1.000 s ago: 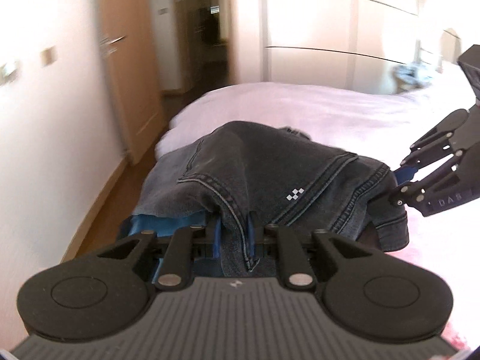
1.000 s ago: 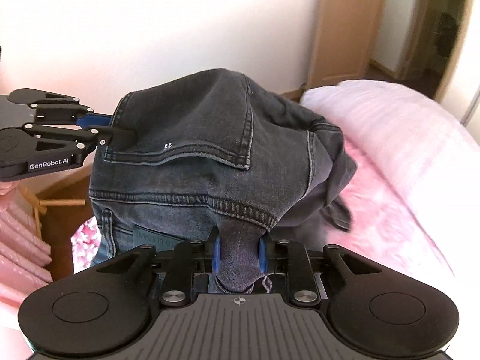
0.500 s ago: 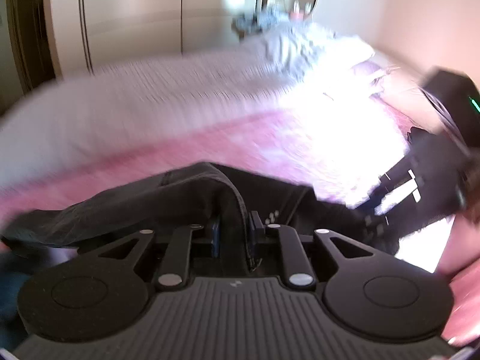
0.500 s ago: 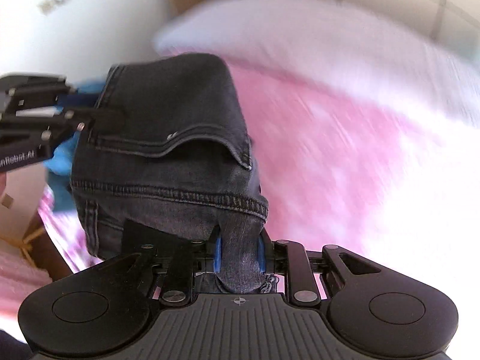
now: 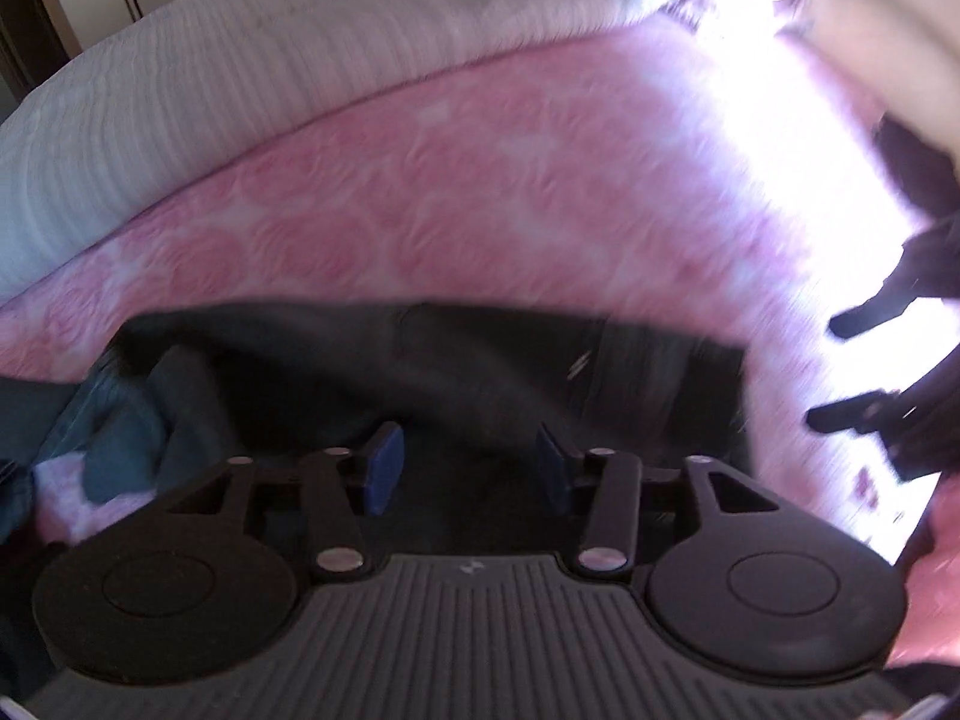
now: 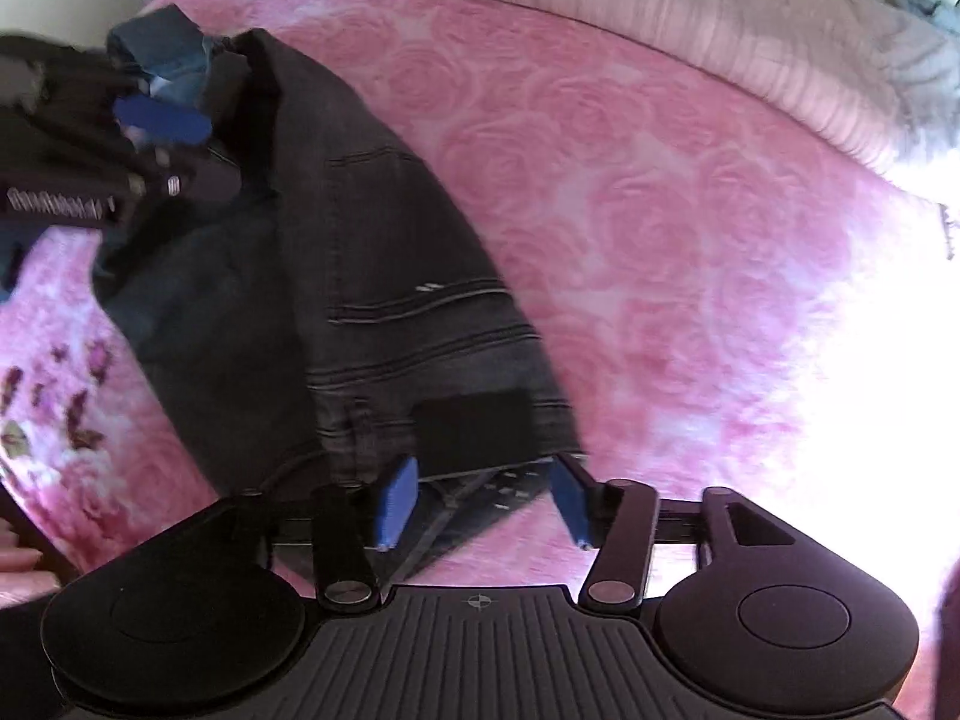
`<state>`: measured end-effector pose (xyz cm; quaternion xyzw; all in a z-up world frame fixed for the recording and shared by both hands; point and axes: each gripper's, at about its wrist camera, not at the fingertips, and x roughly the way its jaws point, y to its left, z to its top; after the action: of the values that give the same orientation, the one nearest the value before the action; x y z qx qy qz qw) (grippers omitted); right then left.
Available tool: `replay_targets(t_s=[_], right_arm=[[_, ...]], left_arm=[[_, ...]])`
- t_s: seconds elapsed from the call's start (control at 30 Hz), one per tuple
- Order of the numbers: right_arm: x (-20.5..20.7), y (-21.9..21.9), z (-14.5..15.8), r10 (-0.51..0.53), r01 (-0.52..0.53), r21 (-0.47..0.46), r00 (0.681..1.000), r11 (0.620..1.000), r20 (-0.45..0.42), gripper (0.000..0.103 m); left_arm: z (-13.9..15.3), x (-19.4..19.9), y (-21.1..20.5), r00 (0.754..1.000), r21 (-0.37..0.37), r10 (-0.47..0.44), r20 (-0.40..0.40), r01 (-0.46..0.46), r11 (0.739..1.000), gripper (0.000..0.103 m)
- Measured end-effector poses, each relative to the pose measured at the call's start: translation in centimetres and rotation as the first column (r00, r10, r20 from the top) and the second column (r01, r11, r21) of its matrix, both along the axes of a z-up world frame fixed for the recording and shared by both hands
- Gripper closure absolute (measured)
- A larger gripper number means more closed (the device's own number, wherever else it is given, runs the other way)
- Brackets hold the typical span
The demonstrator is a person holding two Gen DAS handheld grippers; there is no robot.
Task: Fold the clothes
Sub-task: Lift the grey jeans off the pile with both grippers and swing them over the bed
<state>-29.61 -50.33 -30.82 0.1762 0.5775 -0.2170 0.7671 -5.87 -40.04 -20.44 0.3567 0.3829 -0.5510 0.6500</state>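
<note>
Dark grey jeans [image 6: 390, 276] lie folded on the pink rose-patterned bedspread [image 6: 660, 210]. My right gripper [image 6: 480, 501] stands open just above their waistband end, blue pads apart with nothing clamped. In the left wrist view the same jeans [image 5: 480, 372] lie flat right in front of my left gripper [image 5: 465, 468], which is open too, its fingers wide apart over the dark cloth. The left gripper also shows in the right wrist view at the far left [image 6: 120, 138], and the right gripper's fingers [image 5: 864, 414] appear at the right edge of the left wrist view.
A blue denim garment [image 5: 114, 420] lies bunched at the left end of the jeans, also seen as blue denim [image 6: 162, 48]. A white ribbed cover [image 5: 300, 60] runs along the far side of the bed. Bright sunlight washes out the bedspread's right part [image 6: 888, 360].
Both grippers swung from the raised jeans down to the bed, laid them flat and opened. A second ago each was shut on the denim.
</note>
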Motion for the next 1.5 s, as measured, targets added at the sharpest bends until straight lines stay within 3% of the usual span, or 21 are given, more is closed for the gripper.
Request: replay_targets(t_s=[0.13, 0.2, 0.3, 0.43, 0.57, 0.6, 0.63, 0.67, 0.7, 0.73, 0.8, 1.0, 1.17, 1.27, 1.37, 1.5], right_arm=[[1.5, 0.7, -1.2, 0.023, -0.025, 0.019, 0.997, 1.000, 0.075, 0.035], [2.8, 2.3, -2.3, 0.078, -0.076, -0.023, 0.994, 0.997, 0.077, 0.034], [5.1, 4.4, -4.6, 0.161, -0.157, -0.097, 0.986, 0.983, 0.040, 0.032], [8.0, 6.2, -9.7, 0.241, -0.249, -0.218, 0.968, 0.943, -0.066, 0.032], [8.9, 5.9, -14.0, 0.243, -0.278, -0.245, 0.956, 0.929, -0.165, 0.032], [8.7, 5.6, -14.6, 0.231, -0.268, -0.239, 0.958, 0.933, -0.171, 0.041], [8.5, 5.2, -15.2, 0.218, -0.257, -0.234, 0.960, 0.938, -0.177, 0.056], [8.0, 4.8, -15.0, 0.202, -0.240, -0.242, 0.965, 0.940, -0.169, 0.080], [7.4, 4.4, -14.5, 0.185, -0.221, -0.252, 0.970, 0.942, -0.159, 0.089], [6.9, 3.9, -14.1, 0.169, -0.203, -0.261, 0.975, 0.944, -0.148, 0.089], [5.0, 2.3, -12.0, 0.118, -0.152, -0.295, 0.985, 0.943, -0.128, 0.090], [-3.4, -5.3, -4.3, 0.014, -0.038, -0.354, 0.998, 0.934, -0.069, 0.090], [-11.8, -13.7, 0.3, 0.023, -0.053, -0.368, 0.996, 0.928, -0.085, 0.091], [-16.1, -19.8, 2.4, 0.037, -0.084, -0.405, 0.992, 0.911, -0.123, 0.090], [-18.1, -26.9, 2.4, 0.056, -0.124, -0.442, 0.985, 0.889, -0.164, 0.089], [-17.4, -36.0, -2.4, 0.101, -0.178, -0.444, 0.976, 0.878, -0.190, 0.082]], left_arm=[[-1.3, 1.7, 2.6, 0.993, 0.021, -0.071, 0.096, 0.070, 0.997, 0.042], [-2.2, 2.0, 3.7, 0.967, 0.037, -0.177, 0.182, 0.173, 0.984, 0.039], [-4.8, 2.1, 4.2, 0.878, 0.056, -0.355, 0.320, 0.357, 0.932, 0.034], [-8.6, 2.6, 3.2, 0.721, 0.080, -0.521, 0.457, 0.550, 0.832, 0.032], [-11.1, 3.2, 0.8, 0.602, 0.107, -0.615, 0.509, 0.665, 0.739, 0.033], [-11.8, 3.4, 0.2, 0.573, 0.118, -0.637, 0.516, 0.689, 0.715, 0.046], [-12.1, 3.6, -0.5, 0.565, 0.131, -0.646, 0.514, 0.692, 0.710, 0.062], [-12.3, 3.8, -1.2, 0.557, 0.144, -0.654, 0.511, 0.694, 0.705, 0.092], [-12.0, 3.9, -1.9, 0.571, 0.142, -0.648, 0.503, 0.685, 0.714, 0.093], [-11.3, 3.9, -2.2, 0.585, 0.119, -0.644, 0.493, 0.688, 0.716, 0.094], [-9.7, 2.9, -2.7, 0.573, 0.100, -0.650, 0.500, 0.707, 0.700, 0.095], [-2.6, -3.5, -5.9, 0.578, 0.016, -0.644, 0.501, 0.738, 0.674, 0.097], [2.5, -10.0, -13.4, 0.629, -0.049, -0.630, 0.456, 0.724, 0.688, 0.097], [3.3, -13.3, -19.5, 0.634, -0.055, -0.635, 0.441, 0.726, 0.686, 0.097], [0.9, -14.1, -26.3, 0.697, -0.028, -0.587, 0.412, 0.653, 0.757, 0.091], [-2.9, -13.3, -32.8, 0.790, 0.024, -0.466, 0.397, 0.499, 0.866, 0.073]])
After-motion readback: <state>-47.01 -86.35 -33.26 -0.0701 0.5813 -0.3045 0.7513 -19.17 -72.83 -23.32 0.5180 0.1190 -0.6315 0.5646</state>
